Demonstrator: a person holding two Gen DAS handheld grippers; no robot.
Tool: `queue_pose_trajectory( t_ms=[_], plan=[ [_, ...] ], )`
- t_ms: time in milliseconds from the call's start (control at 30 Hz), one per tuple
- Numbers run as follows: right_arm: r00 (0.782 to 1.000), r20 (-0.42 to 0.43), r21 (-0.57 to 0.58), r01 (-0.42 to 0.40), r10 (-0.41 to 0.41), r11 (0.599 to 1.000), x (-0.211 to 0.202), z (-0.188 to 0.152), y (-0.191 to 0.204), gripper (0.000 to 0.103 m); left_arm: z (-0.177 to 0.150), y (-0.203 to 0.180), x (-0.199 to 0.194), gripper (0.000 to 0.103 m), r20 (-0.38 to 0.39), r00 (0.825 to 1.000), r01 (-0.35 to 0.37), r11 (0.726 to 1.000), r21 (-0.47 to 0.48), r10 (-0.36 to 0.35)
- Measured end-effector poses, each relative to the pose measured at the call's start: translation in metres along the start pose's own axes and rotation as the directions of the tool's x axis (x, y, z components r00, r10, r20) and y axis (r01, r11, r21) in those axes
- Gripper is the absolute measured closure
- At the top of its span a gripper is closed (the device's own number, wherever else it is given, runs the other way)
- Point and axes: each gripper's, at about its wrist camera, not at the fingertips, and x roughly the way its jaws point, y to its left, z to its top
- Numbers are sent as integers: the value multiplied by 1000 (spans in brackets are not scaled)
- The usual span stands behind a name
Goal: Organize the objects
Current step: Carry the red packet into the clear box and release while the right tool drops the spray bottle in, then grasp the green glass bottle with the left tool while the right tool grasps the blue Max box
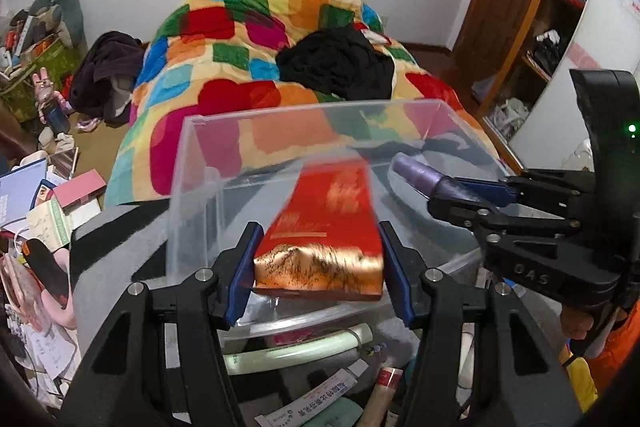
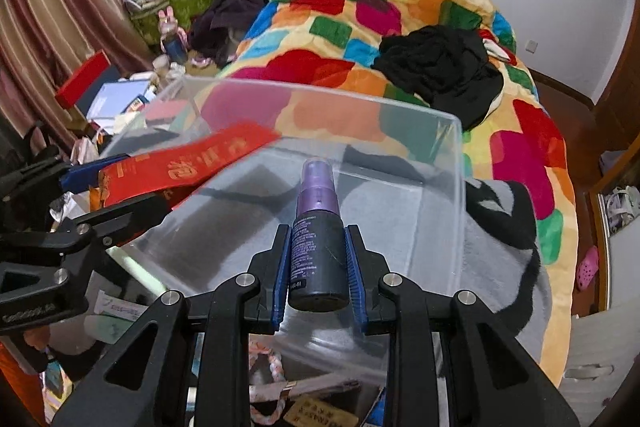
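Holding a red and gold packet [image 1: 320,239] between blue pads, the left tongs [image 1: 318,267] are clamped on its crimped near end; the packet's far end reaches over the near wall of a clear plastic bin [image 1: 192,163]. Beside it, the right tongs [image 2: 318,263] are clamped on the dark body of a small spray bottle [image 2: 318,247], whose purple cap points forward over the same bin. Both items hang above the bin's floor; whether either touches it cannot be told. The bin stands on a grey and black cloth [image 2: 504,235] at the near end of the bed. Below the bin's near wall lies loose clutter: a pale green tube [image 1: 304,347] and paper sachets [image 1: 316,395]. Beyond the bin, a patchwork blanket [image 1: 240,39] of coloured squares covers the bed, with a black garment [image 1: 336,63] heaped on it toward the right edge. Boxes and papers [image 1: 60,199] are piled off the bed's left edge.
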Motion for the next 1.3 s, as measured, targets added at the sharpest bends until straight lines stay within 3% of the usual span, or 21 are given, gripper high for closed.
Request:
queue_pose_trajectory(
  t_ms=[300,533,633,900,1300],
  plan=[
    [1000,2,2,1,-1,1000,-8,-3,-1,79,-8,-4,-5,44,-3,1000,14,1000,10,-14],
    [997,77,-3,6,-5,1000,-38,-15,-3,59,-22,-4,-43,30,83,996,-13,1000,22,11],
    [994,110,11,-1,0,1000,-54,-23,-8,55,-32,-2,-58,22,111,993,-30,999,13,28],
    [983,174,72,47,-59,996,-85,-56,-31,49,-66,-5,-81,19,146,987,-68,998,-10,68],
    [994,70,179,65,-78,982,-57,-111,-57,46,-112,-39,-74,18,124,992,-37,999,-2,37]
  ],
)
